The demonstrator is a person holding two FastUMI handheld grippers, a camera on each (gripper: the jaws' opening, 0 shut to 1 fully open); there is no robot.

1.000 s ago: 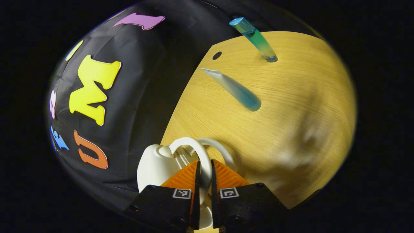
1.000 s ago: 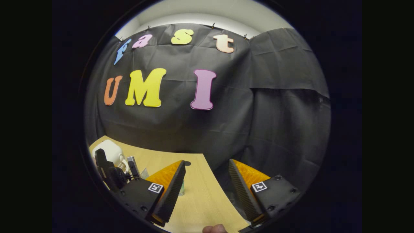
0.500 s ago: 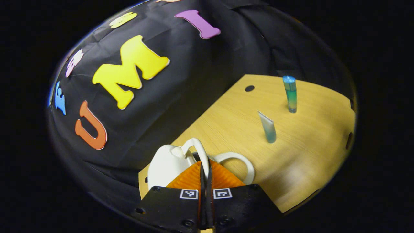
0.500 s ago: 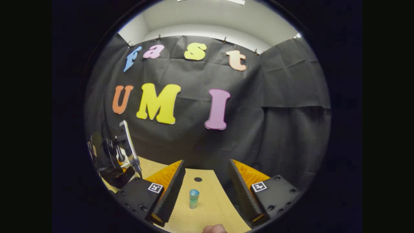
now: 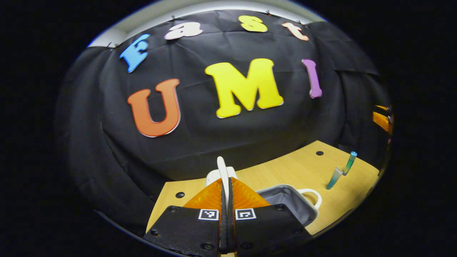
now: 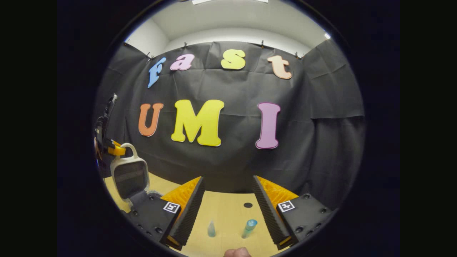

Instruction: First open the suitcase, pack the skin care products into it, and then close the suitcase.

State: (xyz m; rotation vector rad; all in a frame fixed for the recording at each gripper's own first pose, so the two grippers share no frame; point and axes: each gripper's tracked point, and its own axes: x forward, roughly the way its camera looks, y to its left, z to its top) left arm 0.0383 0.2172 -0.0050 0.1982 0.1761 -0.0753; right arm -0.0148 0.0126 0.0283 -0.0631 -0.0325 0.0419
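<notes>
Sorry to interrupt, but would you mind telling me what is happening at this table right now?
A person is opening a small white suitcase with two handheld grippers. The left gripper is shut on the lid's handle and holds the lid raised, so the grey lining shows. The right gripper is open above the wooden table, near a blue tube and a teal bottle standing there, not yet packed.

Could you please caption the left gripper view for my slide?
Left gripper lifts the suitcase lid by its handle.
</notes>
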